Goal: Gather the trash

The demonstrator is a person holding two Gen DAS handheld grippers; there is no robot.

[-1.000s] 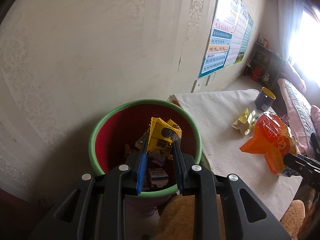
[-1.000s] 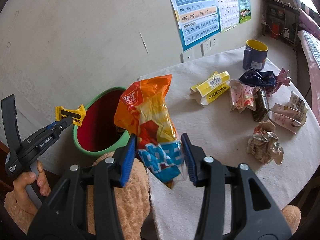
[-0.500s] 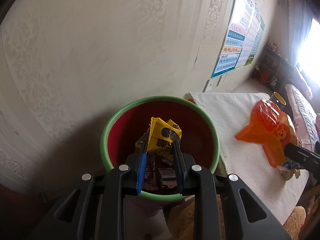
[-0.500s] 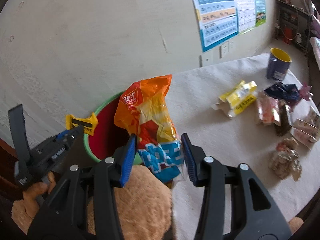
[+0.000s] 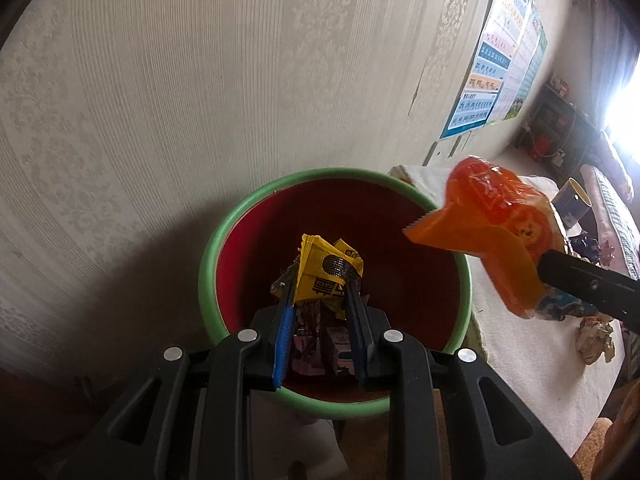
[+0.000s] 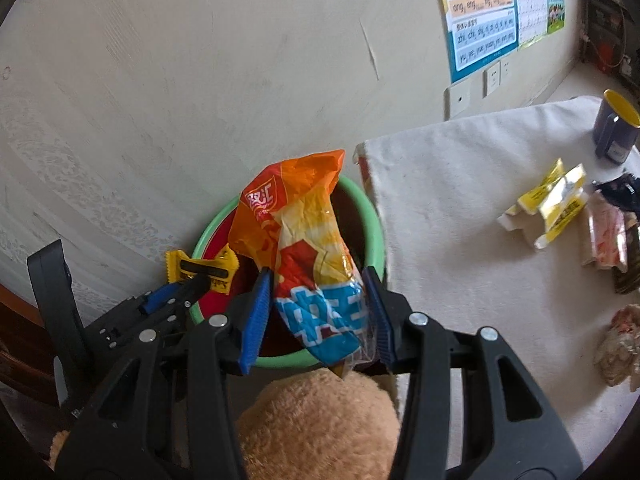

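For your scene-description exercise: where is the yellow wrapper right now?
In the left wrist view, the yellow wrapper is pinched in the left gripper above the green-rimmed bin.

Both tongs (image 5: 320, 304) (image 6: 318, 312) are black plastic with blue finger pads (image 6: 256, 320) and silver screws.

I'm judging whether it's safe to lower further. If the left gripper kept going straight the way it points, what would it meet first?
Probably the trash already lying in the bin: the left gripper, shut on a yellow wrapper, points down into the green-rimmed red bin. Depth to that pile is unclear.
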